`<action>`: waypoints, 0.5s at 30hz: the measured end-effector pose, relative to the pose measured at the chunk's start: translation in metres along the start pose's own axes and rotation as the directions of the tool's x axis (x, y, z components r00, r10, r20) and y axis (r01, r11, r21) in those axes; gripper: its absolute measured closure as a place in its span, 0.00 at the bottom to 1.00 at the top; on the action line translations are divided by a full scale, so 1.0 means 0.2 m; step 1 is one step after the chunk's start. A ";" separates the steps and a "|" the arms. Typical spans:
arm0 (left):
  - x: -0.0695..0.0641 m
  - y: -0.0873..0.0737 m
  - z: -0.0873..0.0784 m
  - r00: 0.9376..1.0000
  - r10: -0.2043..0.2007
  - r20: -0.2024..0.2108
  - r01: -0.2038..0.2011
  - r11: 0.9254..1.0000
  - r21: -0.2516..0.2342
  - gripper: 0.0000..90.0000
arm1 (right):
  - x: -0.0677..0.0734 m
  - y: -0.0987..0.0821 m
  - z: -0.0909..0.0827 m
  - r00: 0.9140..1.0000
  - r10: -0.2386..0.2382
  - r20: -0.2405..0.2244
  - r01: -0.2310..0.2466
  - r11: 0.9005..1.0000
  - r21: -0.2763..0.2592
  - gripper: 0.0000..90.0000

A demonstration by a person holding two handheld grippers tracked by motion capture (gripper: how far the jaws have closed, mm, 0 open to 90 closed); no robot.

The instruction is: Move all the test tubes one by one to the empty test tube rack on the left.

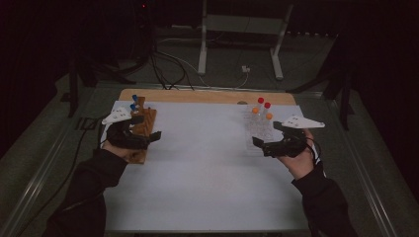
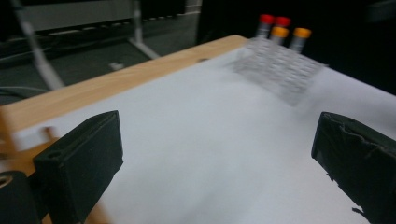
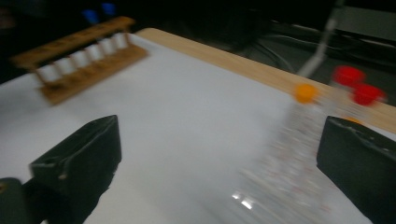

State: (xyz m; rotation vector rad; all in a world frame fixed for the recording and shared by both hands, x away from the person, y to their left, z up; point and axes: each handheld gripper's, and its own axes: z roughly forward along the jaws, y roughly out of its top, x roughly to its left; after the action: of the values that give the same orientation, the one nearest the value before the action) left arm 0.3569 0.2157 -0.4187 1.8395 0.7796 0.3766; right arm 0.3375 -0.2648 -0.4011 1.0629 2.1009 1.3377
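The left hand-held gripper (image 1: 150, 137) is hovering over the left side of the table (image 1: 207, 163), its jaws standing wide apart with nothing between them, just in front of the wooden test-tube rack (image 1: 143, 126) at the table's left edge. Two blue-capped tubes (image 1: 134, 102) are sitting at the far end of that rack (the other slots are showing pale tube bodies in the right gripper view, blurred). The right hand-held gripper (image 1: 264, 136) is hanging over the right side, its jaws likewise spread and holding nothing, right beside the clear plastic rack (image 1: 259, 129). Standing upright at the far end of that rack are two red-capped tubes (image 1: 264, 102) and two orange-capped tubes (image 1: 262, 113). The white sheet covering the table is lying bare between the two racks, which are well apart.
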 end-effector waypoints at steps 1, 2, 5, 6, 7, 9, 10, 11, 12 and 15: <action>-0.02 -0.01 0.01 1.000 0.006 0.017 -0.006 1.000 -0.001 0.03 | -0.03 -0.01 0.00 1.000 0.015 0.022 -0.015 1.000 0.002 0.05; -0.05 -0.01 0.01 1.000 0.007 0.029 -0.007 1.000 -0.001 0.03 | -0.06 -0.02 0.01 0.999 0.028 0.039 -0.029 1.000 0.009 0.06; -0.12 -0.04 0.03 0.997 0.026 0.069 -0.026 1.000 0.011 0.03 | -0.14 -0.06 0.05 0.995 0.061 0.078 -0.064 0.997 0.035 0.10; -0.14 -0.04 0.04 0.996 0.031 0.081 -0.032 0.999 0.014 0.03 | -0.16 -0.08 0.06 0.993 0.070 0.093 -0.074 0.996 0.040 0.10; -0.15 -0.05 0.04 0.995 0.033 0.097 -0.034 0.999 0.016 0.03 | -0.19 -0.09 0.07 0.991 0.082 0.109 -0.087 0.995 0.047 0.11; -0.18 -0.06 0.05 0.993 0.042 0.108 -0.044 0.999 0.020 0.03 | -0.23 -0.11 0.11 0.987 0.094 0.133 -0.103 0.993 0.062 0.21; -0.19 -0.07 0.05 0.992 0.041 0.117 -0.044 0.999 0.020 0.03 | -0.25 -0.12 0.12 0.984 0.103 0.149 -0.114 0.991 0.067 0.23; -0.21 -0.07 0.06 0.992 0.040 0.120 -0.043 0.999 0.023 0.03 | -0.26 -0.13 0.14 0.981 0.112 0.159 -0.125 0.990 0.072 0.27; -0.22 -0.08 0.07 0.991 0.042 0.129 -0.046 0.999 0.028 0.03 | -0.28 -0.14 0.15 0.980 0.107 0.167 -0.122 0.989 0.082 0.33; -0.24 -0.10 0.08 0.989 0.047 0.142 -0.053 0.998 0.039 0.03 | -0.31 -0.15 0.20 0.979 0.093 0.182 -0.113 0.988 0.103 0.42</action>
State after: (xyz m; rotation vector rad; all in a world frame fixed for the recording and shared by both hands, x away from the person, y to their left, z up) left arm 0.3240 0.1778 -0.4392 1.9059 0.6495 0.2599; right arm 0.3912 -0.2981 -0.4477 1.3038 2.0334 1.1352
